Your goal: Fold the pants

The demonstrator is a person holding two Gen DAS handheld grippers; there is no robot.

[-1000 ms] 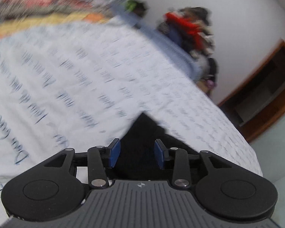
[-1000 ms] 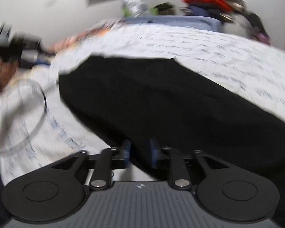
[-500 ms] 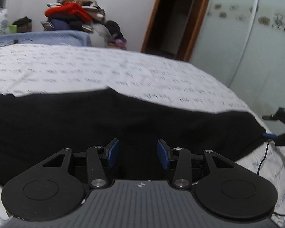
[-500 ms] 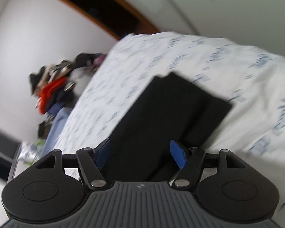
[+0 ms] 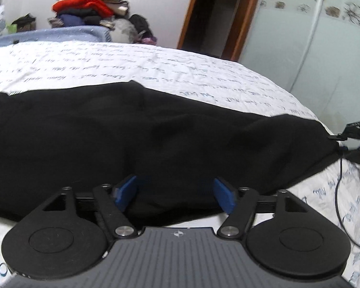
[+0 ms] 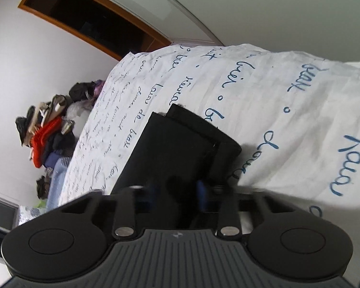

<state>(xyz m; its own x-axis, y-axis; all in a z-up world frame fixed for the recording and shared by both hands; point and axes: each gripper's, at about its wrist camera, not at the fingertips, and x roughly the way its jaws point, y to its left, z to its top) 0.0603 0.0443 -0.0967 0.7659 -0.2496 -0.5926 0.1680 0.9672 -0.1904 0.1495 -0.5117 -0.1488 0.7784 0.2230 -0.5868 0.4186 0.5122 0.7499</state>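
Left tongs (image 5: 175, 195) spread wide, blue pads either side of the near edge of the black pants (image 5: 156, 139), nothing pinched yet. Right tongs (image 6: 177, 195) are blurred; pads look narrow with dark cloth between them, but we cannot tell if they actually grip.

Pants lie flat across the bed (image 5: 204, 72), filling the middle of the left view from left edge to right; in the right view the two stacked leg cuffs (image 6: 199, 134) sit mid-frame, legs already laid one on the other.

We judge the lengthwise fold done and the crosswise fold starting. Next move calls for both tongs closing on their edges, lifting together, cuffs carried toward the waist end. Clothes pile (image 5: 93, 12) upper left, untouched.
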